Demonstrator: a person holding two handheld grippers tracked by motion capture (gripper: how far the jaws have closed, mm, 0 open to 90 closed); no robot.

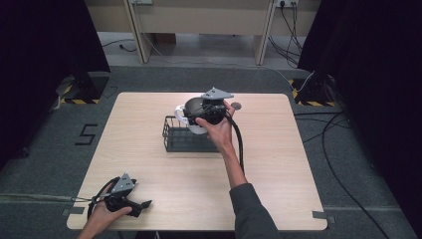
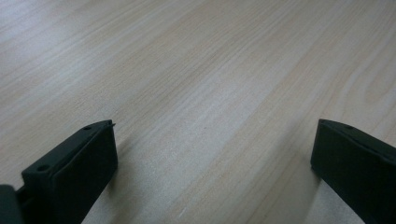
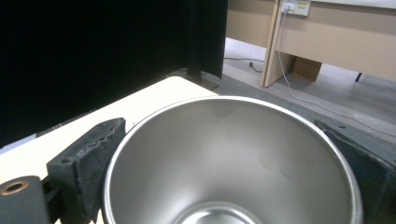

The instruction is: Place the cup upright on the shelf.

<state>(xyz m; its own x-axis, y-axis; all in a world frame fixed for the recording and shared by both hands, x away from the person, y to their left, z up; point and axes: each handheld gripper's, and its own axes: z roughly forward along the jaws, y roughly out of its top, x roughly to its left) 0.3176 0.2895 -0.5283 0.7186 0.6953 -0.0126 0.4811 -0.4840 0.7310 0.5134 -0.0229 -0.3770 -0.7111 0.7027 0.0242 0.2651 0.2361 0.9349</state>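
The bench [image 1: 199,189] occupies the frame centre. A black wire basket [image 1: 181,135] stands on it just above centre. The right gripper [image 1: 201,115] is held over the basket's right end, jaws clamped on the sides of a steel bowl [image 3: 233,158]. The left gripper [image 1: 142,205] rests at the lower left, jaws wide apart and empty.

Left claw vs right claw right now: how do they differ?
The left claw is open with nothing but bare table between its jaws; the right claw is clamped around a steel bowl. Left sits low at the table's near corner; right is raised over the black wire basket. Both have black jaws.
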